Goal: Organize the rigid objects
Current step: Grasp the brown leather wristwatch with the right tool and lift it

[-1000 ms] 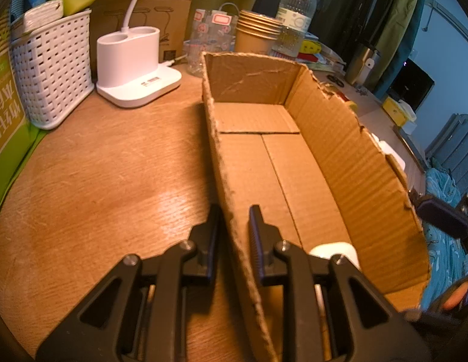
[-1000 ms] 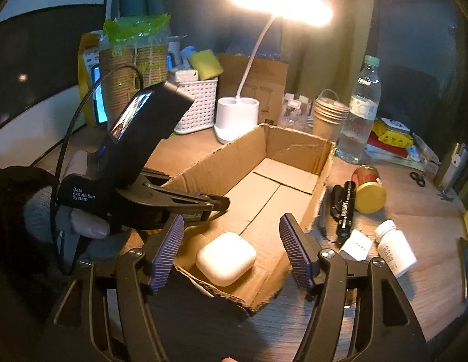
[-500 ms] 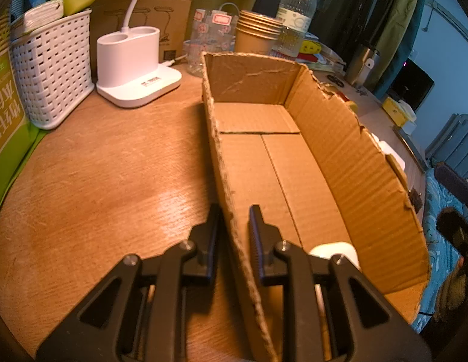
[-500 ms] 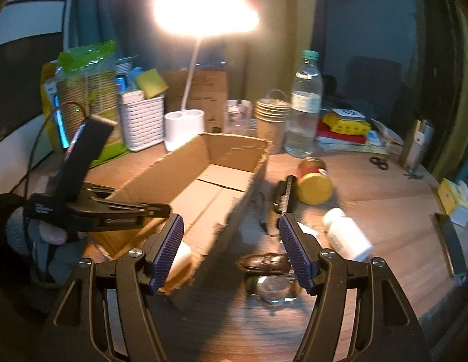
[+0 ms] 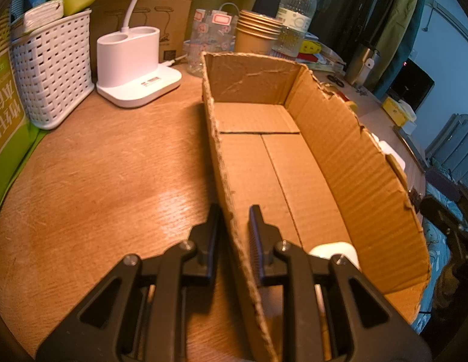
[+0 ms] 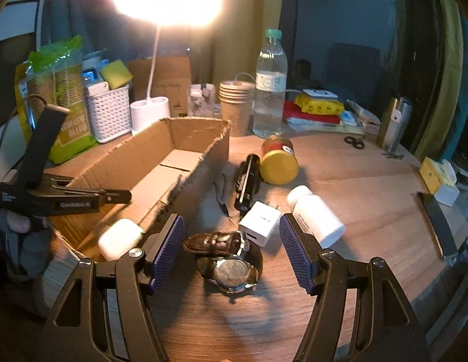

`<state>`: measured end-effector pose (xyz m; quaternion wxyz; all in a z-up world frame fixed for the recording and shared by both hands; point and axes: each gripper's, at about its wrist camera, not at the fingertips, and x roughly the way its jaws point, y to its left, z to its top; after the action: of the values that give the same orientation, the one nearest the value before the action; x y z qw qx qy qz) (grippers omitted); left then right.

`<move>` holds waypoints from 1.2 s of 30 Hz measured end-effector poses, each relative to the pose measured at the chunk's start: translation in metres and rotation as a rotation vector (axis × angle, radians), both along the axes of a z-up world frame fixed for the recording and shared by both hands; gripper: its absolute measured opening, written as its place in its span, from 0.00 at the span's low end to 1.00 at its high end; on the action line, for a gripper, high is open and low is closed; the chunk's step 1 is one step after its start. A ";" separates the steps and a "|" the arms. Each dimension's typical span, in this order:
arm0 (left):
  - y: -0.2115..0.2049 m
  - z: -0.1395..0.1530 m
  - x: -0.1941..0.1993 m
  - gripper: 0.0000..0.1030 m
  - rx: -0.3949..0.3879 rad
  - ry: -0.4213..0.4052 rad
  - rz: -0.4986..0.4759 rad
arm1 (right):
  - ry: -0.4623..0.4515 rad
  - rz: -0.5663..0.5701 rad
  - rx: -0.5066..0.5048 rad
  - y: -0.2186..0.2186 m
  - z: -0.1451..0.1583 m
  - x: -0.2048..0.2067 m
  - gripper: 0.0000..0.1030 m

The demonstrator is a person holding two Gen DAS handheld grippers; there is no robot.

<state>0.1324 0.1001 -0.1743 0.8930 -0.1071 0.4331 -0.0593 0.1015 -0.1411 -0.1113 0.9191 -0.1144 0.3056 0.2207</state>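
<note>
An open cardboard box (image 5: 348,163) lies on the wooden table, and my left gripper (image 5: 234,226) is shut on its near left wall. A white earbud case (image 5: 335,249) rests in the box's near corner; in the right wrist view the earbud case (image 6: 119,236) shows there too, beside the box (image 6: 149,163) and the left gripper (image 6: 83,196). My right gripper (image 6: 231,250) hangs open over a wristwatch (image 6: 231,259) with a brown strap. Beyond it lie a white charger (image 6: 259,221), a white pill bottle (image 6: 315,215), a black flashlight (image 6: 247,182) and a yellow-lidded jar (image 6: 279,161).
At the back stand a white basket (image 5: 53,69), a lit desk lamp's base (image 5: 134,69), stacked paper cups (image 6: 235,105) and a water bottle (image 6: 270,87). A dark phone (image 6: 436,223) lies at the right, scissors (image 6: 354,143) and a metal flask (image 6: 395,123) farther back.
My right gripper has swung right, from above the box and earbud case to above the watch on the table. The left gripper and the box have stayed still.
</note>
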 end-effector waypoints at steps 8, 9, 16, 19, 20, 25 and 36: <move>0.000 0.000 0.000 0.20 0.000 0.000 0.000 | 0.042 0.011 -0.012 0.004 -0.013 0.005 0.67; 0.000 0.000 0.000 0.20 0.000 0.000 0.000 | 0.044 0.014 -0.014 0.005 -0.014 0.005 0.67; 0.000 0.000 0.000 0.20 0.000 0.000 -0.001 | 0.063 0.020 0.005 0.002 -0.017 0.007 0.68; 0.000 0.000 0.000 0.20 0.000 0.000 -0.001 | 0.096 0.019 -0.023 0.005 -0.027 0.011 0.69; 0.000 0.000 0.000 0.20 0.000 0.000 -0.001 | 0.108 0.018 -0.027 0.005 -0.030 0.013 0.69; 0.000 0.000 0.000 0.20 0.000 0.000 -0.001 | 0.162 -0.018 -0.048 0.005 -0.048 0.024 0.69; 0.001 0.000 0.000 0.20 0.000 0.000 -0.001 | 0.173 -0.007 -0.055 0.005 -0.056 0.025 0.59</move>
<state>0.1328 0.1007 -0.1746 0.8930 -0.1069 0.4330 -0.0600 0.1268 -0.1358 -0.1673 0.8866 -0.1191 0.3903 0.2179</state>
